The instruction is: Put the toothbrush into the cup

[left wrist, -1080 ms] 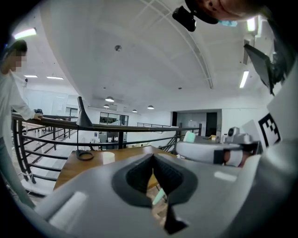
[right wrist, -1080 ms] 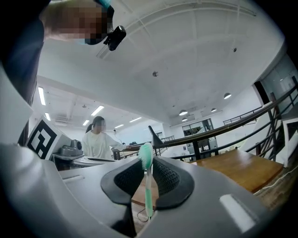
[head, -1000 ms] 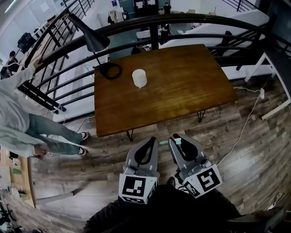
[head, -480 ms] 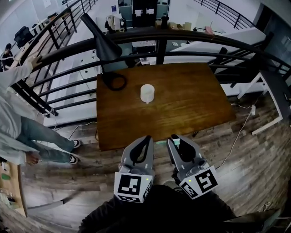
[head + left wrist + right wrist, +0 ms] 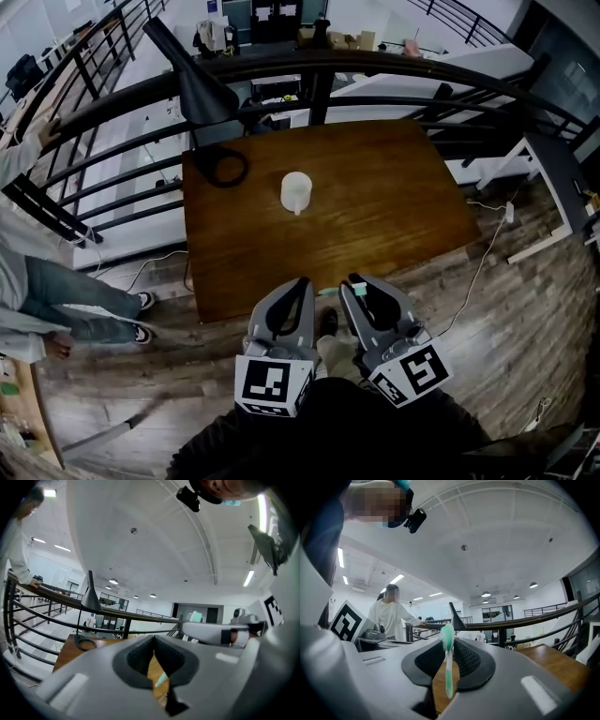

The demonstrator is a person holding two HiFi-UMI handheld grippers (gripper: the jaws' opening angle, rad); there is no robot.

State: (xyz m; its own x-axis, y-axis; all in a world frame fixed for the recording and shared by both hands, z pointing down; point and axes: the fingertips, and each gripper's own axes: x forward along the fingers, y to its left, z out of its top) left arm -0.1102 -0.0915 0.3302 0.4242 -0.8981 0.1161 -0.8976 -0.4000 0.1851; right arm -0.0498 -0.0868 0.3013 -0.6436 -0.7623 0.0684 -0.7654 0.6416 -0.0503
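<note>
A white cup (image 5: 296, 191) stands on the wooden table (image 5: 394, 206), left of its middle. Both grippers are held side by side, pointing roughly level, just short of the table's near edge. My right gripper (image 5: 354, 286) is shut on a green and white toothbrush (image 5: 448, 667). The brush stands across the jaws with its bristle head (image 5: 367, 292) up and its handle hanging below. My left gripper (image 5: 300, 284) is shut with nothing in it. In the left gripper view the right gripper shows at the right with the brush head (image 5: 196, 617) above it.
A black lamp (image 5: 192, 80) leans over the table's far left corner, its ring base (image 5: 222, 169) near the cup. A dark railing (image 5: 375, 70) runs behind the table. A person (image 5: 28, 272) stands at the left. A cable (image 5: 483, 272) lies on the floor at the right.
Both grippers and the head camera have come closer to the table; its near edge now lies just ahead of the fingertips. The toothbrush stays gripped as before.
</note>
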